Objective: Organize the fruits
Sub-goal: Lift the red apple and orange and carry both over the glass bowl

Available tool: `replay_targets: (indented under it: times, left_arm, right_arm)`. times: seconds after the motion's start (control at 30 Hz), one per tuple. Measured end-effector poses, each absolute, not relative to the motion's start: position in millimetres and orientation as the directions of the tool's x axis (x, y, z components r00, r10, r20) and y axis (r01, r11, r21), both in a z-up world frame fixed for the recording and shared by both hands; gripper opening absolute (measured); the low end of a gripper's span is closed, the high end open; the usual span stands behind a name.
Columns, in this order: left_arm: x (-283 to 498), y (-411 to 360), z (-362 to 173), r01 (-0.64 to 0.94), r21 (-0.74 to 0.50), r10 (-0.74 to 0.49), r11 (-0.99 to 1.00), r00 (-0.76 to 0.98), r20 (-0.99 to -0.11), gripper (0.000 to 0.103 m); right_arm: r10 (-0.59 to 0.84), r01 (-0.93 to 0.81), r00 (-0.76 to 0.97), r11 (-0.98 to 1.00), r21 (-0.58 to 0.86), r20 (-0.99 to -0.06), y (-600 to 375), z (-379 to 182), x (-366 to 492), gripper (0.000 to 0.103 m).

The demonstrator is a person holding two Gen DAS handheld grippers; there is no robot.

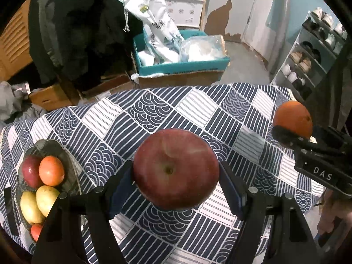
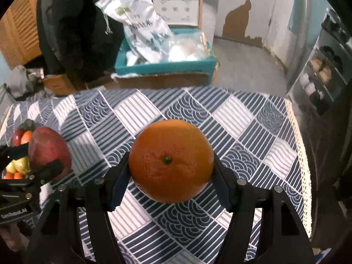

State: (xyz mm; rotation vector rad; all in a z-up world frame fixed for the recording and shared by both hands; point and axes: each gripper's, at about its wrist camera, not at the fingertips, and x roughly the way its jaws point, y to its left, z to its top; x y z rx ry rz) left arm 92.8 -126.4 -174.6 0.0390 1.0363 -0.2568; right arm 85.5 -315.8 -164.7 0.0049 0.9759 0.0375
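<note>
Black two-finger left gripper (image 1: 176,176), nearest the left wrist lens: jaws part-spread and closed against both sides of a large round dark-red apple (image 1: 176,169), stem pit facing the camera, fruit held up off the table.

Black two-finger right gripper (image 2: 171,171), nearest the right wrist lens: jaws likewise pressed on either side of a round orange (image 2: 171,161) with a green stem button, also held clear of the cloth.

Navy-and-white patchwork tablecloth (image 1: 154,114), striped and wave-pattern squares, covering the table beneath both grippers.

Dark glass fruit bowl (image 1: 55,147), at the table's left edge, well apart from the orange. Contents: one red apple (image 1: 30,171), one orange-coloured fruit (image 1: 51,171), two yellow-green fruits (image 1: 37,202), one small red fruit (image 1: 36,231) partly hidden behind the gripper finger.

Teal cardboard box (image 1: 182,66), on the floor beyond the table, holding white plastic bags (image 1: 158,22).

Grey shoe rack (image 1: 312,50), at the right wall, pairs of shoes on each shelf.

Seen from the right wrist, the held apple hangs left, in front of the bowl.
</note>
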Motion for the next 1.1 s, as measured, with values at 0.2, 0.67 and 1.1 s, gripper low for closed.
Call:
replay_targets:
  times: [0.2,0.67,1.1]
  left_arm:
    - [81,-115,-153,0.221,-0.089,-0.195,0.971,0.518,-0.833,0.078]
    - [61,-84,-111,0.191,-0.099,-0.195,0.977,0.590,-0.784,0.078]
    - [51,-46,-103,0.123,-0.095,-0.151,0.988,0.618,-0.772,0.078]
  right_arm:
    - [0.037,-0.053,0.604,0.999,0.006,-0.796,-303,-139,76,0.068]
    - [0.070,-0.110,0.667,0.994,-0.005,-0.741,-273,-93,58,0.068]
    - [0.129,-0.180,0.686,0.984,0.005,-0.716,-235,-75,58,0.068]
